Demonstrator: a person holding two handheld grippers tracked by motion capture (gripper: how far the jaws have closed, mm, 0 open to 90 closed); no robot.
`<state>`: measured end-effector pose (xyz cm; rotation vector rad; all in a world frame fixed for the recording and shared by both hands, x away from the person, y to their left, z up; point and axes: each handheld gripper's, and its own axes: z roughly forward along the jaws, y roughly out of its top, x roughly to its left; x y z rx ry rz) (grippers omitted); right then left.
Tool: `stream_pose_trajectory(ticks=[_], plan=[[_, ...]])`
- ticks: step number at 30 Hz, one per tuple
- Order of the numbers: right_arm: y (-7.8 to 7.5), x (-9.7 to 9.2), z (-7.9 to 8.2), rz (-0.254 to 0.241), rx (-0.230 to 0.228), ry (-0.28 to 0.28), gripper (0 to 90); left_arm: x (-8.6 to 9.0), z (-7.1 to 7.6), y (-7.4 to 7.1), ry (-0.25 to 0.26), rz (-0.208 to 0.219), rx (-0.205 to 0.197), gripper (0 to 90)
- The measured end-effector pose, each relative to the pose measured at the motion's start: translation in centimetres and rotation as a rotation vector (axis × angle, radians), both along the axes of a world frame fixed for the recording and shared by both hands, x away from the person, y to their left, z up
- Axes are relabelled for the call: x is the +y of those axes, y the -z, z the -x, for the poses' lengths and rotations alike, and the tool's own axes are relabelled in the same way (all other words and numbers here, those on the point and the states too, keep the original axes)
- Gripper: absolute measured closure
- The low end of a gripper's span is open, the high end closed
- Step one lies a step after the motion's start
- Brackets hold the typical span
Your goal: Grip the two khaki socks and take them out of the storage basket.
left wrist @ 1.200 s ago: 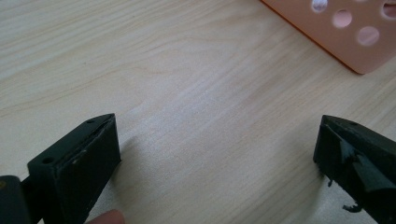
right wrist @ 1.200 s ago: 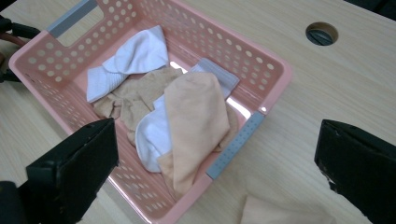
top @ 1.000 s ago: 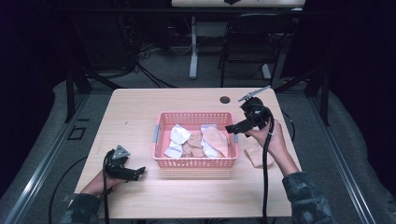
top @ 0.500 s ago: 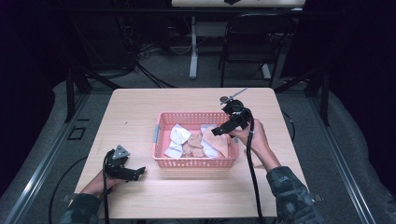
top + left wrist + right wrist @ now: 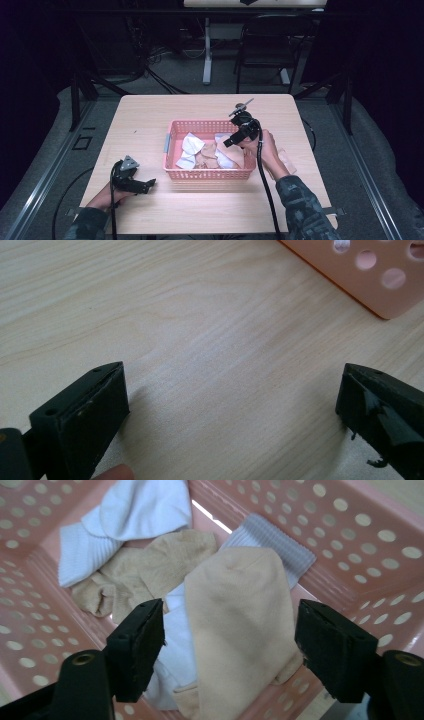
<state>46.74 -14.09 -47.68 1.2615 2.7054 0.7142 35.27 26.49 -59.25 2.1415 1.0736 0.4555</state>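
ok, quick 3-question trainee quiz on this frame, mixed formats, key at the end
1. True or false: the right gripper is already clamped on a sock.
2. Multiple choice: the left gripper is
A) inside the basket
B) over bare table in front of the basket's left corner
C) on the chair behind the table
3. Short answer: which sock lies between the right gripper's jaws in the right gripper view?

Key
1. False. Its jaws have just been closing, but they stand apart from the cloth.
2. B. The pink basket is to its right on the table.
3. The beige sock, lying over a white sock.
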Motion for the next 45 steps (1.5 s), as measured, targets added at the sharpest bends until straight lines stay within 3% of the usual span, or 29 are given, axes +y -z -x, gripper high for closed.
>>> stream_pose_trajectory(ticks=[2,3,5,10,12,13,14,17,18,19,20,29,33,45], plan=[[0.3,0.2,-0.1,-0.001,0.001,0.011,29.6,0.0,0.0,0.0,0.0,0.001,0.0,0.4],[0.9,0.4,-0.3,0.009,0.018,0.022,34.5,0.0,0.0,0.0,0.0,0.001,0.0,0.4],[1.3,0.5,-0.6,0.043,0.031,0.017,36.4,0.0,0.0,0.0,0.0,0.0,0.0,0.4],[2.3,0.8,-1.1,0.072,0.057,0.035,41.8,0.0,0.0,0.0,0.0,0.001,0.0,0.4],[2.7,1.0,-1.1,0.062,0.045,0.061,44.2,0.0,0.0,0.0,0.001,0.0,0.0,0.4],[2.7,1.0,-1.1,0.062,0.045,0.061,44.2,0.0,0.0,0.0,0.001,0.0,0.0,0.4],[2.6,1.0,-1.3,0.094,0.052,0.033,45.0,0.0,0.0,0.0,0.0,0.001,0.0,0.4],[3.1,1.3,-1.5,0.096,0.056,0.046,48.3,0.0,0.0,0.0,0.001,0.001,0.0,0.4],[3.3,1.3,-1.7,0.122,0.066,0.036,50.0,0.0,0.0,0.0,0.002,-0.001,-0.001,0.4],[3.6,1.4,-1.7,0.104,0.06,0.06,51.8,0.0,0.0,0.0,0.002,0.0,0.0,0.4],[3.5,1.4,-1.9,0.13,0.073,0.044,52.8,0.0,0.0,0.0,0.002,-0.001,-0.001,0.4],[4.2,1.6,-2.2,0.129,0.087,0.043,70.3,0.0,0.0,0.0,0.005,-0.002,-0.001,0.4],[4.1,1.4,-2.2,0.127,0.091,0.046,84.3,0.0,0.0,0.0,0.007,-0.003,-0.001,0.4],[2.1,0.2,-1.6,0.065,0.054,0.063,86.4,0.0,0.0,0.0,0.009,-0.004,-0.001,0.4]])
